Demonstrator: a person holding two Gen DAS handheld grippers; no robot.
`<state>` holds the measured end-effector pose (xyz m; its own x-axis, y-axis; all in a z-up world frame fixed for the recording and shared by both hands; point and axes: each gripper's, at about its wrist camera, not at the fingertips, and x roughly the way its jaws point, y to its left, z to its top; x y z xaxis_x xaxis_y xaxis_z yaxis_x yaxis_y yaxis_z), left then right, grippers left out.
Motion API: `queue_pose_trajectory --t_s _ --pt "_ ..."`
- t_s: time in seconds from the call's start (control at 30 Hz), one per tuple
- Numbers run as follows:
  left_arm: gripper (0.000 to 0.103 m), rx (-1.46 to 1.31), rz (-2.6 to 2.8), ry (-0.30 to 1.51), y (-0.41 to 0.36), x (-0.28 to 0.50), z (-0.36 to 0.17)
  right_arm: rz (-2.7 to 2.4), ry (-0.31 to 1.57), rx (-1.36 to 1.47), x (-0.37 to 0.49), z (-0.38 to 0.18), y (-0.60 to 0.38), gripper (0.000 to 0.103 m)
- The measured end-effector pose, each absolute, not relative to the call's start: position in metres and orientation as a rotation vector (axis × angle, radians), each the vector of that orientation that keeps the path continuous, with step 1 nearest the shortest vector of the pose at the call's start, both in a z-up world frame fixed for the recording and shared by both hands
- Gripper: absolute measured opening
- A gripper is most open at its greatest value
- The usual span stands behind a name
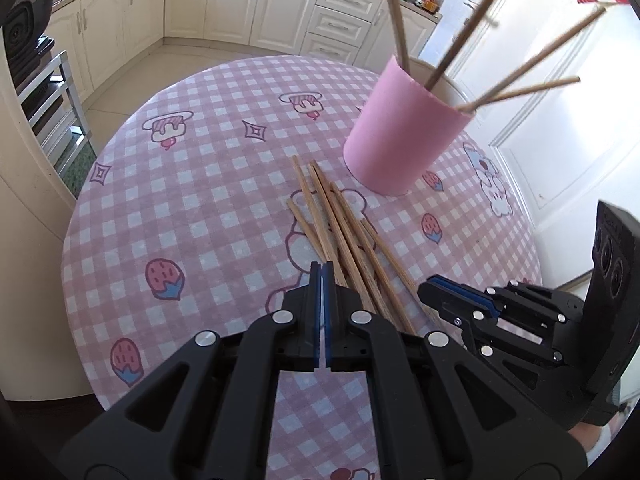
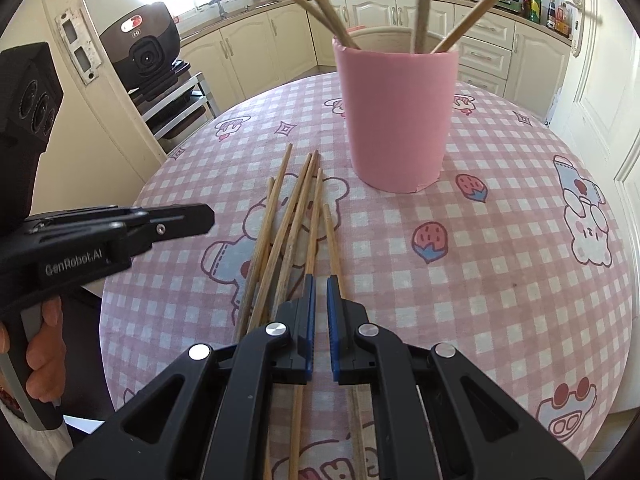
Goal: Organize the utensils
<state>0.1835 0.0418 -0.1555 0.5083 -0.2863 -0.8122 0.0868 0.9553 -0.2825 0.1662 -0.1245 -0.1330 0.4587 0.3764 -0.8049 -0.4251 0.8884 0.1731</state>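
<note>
Chopsticks (image 2: 288, 224) lie loose in a fanned bundle on the round tabletop (image 2: 500, 280), which wears a pink checked cloth printed with bears and strawberries; their tips point toward a pink cylindrical holder (image 2: 394, 120) standing upright just beyond them. At the far left of the right wrist view, a hand (image 2: 44, 344) grips the handle of the left gripper (image 1: 322, 270), whose black fingers reach in above the cloth beside the bundle. In its own view that gripper's blue-padded fingers are pressed together with nothing between them, their tips over the near ends of the loose chopsticks. Further right, the right gripper (image 2: 321, 280) hangs over the same bundle; its fingers are drawn nearly together, a narrow gap showing between the pads, and they hold nothing, though chopsticks pass underneath. Right of the bundle, the holder carries several more chopsticks (image 1: 516, 80) that lean outward from its open top. Cream kitchen cabinets (image 1: 240, 4) run along the background.
</note>
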Motion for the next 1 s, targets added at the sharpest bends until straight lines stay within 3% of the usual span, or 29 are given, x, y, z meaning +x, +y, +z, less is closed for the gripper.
queue_pose_trajectory --t_s 1.0 --pt "0.002 -0.25 -0.17 1.146 0.03 0.22 -0.185 0.565 1.016 -0.04 0.188 -0.149 -0.138 0.007"
